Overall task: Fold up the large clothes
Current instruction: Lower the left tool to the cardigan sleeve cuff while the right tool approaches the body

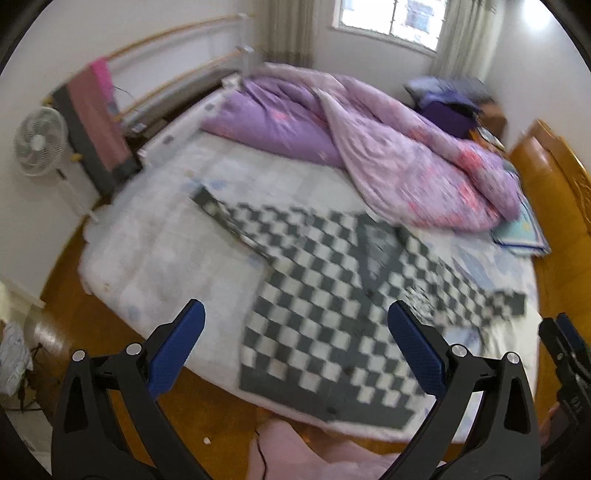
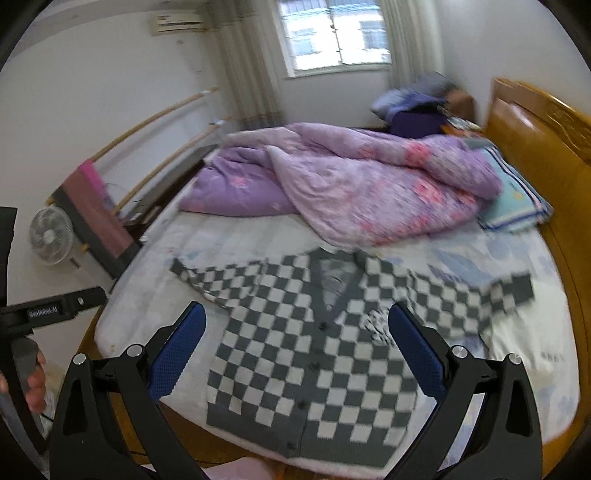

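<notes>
Checkered cardigan (image 2: pixel 314 354) spread flat, front up, sleeves out, at the near edge of the bed (image 2: pixel 535 369), hem along that edge. Likely soft, light knit, limp once lifted, prone to stretch; best pinched at a sleeve cuff or shoulder seam. Left gripper (image 1: pixel 295 354) and right gripper (image 2: pixel 297 356) both poised above, fingers spread wide, holding nothing.

Daylight from a blown-out window (image 1: pixel 388 18) softly lights the room; motion blur smears the quilt (image 2: pixel 369 184) and checkered cardigan (image 2: pixel 317 350), fisheye curvature bends the edges, and dark vignetting fills the corners.
</notes>
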Action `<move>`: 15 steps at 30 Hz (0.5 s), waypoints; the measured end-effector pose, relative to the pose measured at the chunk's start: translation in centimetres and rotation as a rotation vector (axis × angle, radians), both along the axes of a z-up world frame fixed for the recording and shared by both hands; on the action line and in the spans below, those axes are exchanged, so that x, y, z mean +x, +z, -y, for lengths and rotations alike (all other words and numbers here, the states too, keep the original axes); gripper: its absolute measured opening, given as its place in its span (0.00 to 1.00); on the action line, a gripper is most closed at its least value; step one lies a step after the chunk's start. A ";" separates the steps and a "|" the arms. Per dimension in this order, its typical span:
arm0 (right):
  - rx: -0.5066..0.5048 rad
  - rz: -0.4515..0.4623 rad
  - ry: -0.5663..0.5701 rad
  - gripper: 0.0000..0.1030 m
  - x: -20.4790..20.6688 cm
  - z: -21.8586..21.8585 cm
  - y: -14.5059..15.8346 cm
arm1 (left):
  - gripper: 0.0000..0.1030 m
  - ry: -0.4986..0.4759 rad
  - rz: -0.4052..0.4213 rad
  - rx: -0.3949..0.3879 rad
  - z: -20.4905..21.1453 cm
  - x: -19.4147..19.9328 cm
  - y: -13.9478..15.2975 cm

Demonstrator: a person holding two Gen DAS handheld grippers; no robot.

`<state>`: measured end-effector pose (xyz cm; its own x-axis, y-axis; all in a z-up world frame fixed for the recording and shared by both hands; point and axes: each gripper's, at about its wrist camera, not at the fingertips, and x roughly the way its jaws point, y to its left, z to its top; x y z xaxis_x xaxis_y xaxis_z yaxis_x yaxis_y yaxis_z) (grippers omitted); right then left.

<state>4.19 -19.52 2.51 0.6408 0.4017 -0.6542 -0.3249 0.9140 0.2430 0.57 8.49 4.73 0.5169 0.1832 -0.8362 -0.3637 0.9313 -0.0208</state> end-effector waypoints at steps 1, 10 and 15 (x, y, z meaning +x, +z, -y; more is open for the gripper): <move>0.002 0.000 0.022 0.93 0.4 -0.3 0.0 | 0.96 0.017 0.011 0.019 -0.6 -0.3 0.4; 0.015 -0.025 0.119 0.86 5.0 -6.8 -0.4 | 0.96 0.126 -0.005 0.017 -9.0 0.4 0.3; -0.014 -0.046 0.082 0.86 8.2 -11.7 -1.6 | 0.96 0.144 -0.032 0.026 -15.6 3.3 -1.2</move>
